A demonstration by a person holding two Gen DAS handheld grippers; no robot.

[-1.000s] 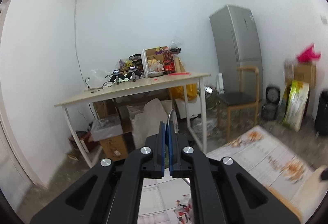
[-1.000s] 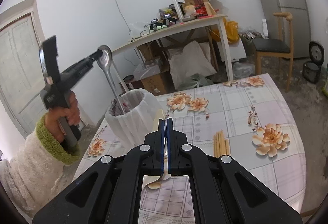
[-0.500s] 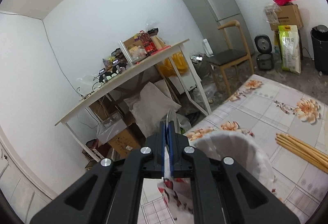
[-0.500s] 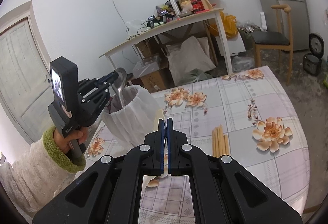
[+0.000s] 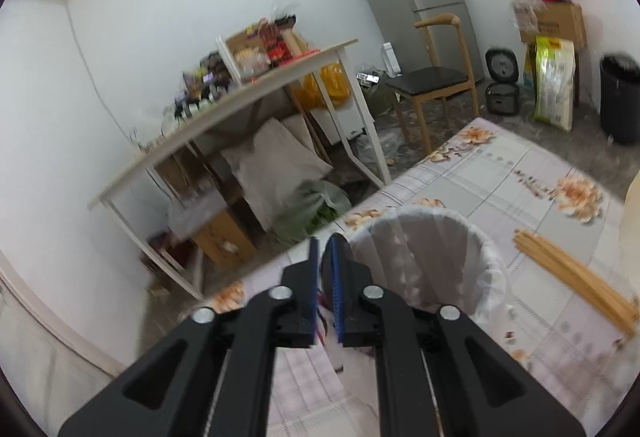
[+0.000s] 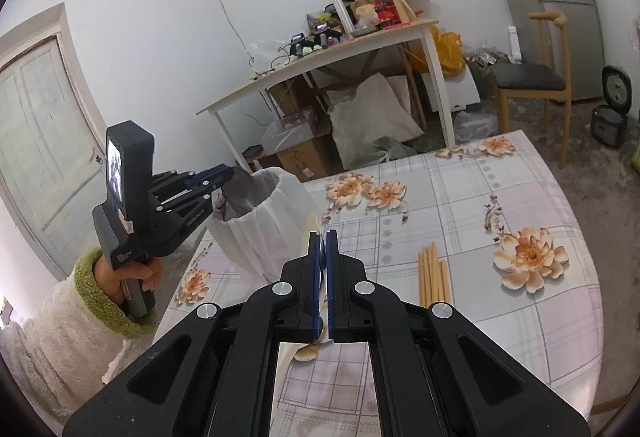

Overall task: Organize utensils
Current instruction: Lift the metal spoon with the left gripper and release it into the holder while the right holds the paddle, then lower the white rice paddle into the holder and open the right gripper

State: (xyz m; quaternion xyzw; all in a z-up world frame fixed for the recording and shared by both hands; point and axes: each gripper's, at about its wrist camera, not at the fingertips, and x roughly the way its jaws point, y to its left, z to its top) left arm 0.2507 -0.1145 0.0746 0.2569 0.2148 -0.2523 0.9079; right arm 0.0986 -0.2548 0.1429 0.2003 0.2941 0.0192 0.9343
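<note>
While the metal spoon (image 6: 241, 192) is being let go over the white pleated holder (image 6: 272, 237), the depositing step of the tidying is judged to be in hand. The left claw (image 6: 227, 173) is held at the holder's rim by a hand in a fleecy sleeve (image 6: 80, 317). Its jaws have just been opening and are seen slightly spread in the left wrist view, with the spoon's dark bowl between them but apparently no longer clamped. The rest of the spoon is hidden inside the holder, which stands near the far left edge of the flowered surface (image 6: 460, 197).

The right claw (image 6: 323, 237) is pressed together on a pale utensil (image 6: 312, 224). The utensil's handle is seen poking up between the pads, and its brownish end is seen below the jaws. A bundle of wooden chopsticks (image 6: 434, 273) is left lying flat on the surface, just beside the right claw and apart from the holder.

For the next move, a wider spread of the left jaws is probably called for, so that the spoon is dropped fully. The left claw should then be drawn clear of the rim without the light holder being tipped. After that, the pale utensil can be brought across, and the chopsticks are judged to be left for last.
</note>
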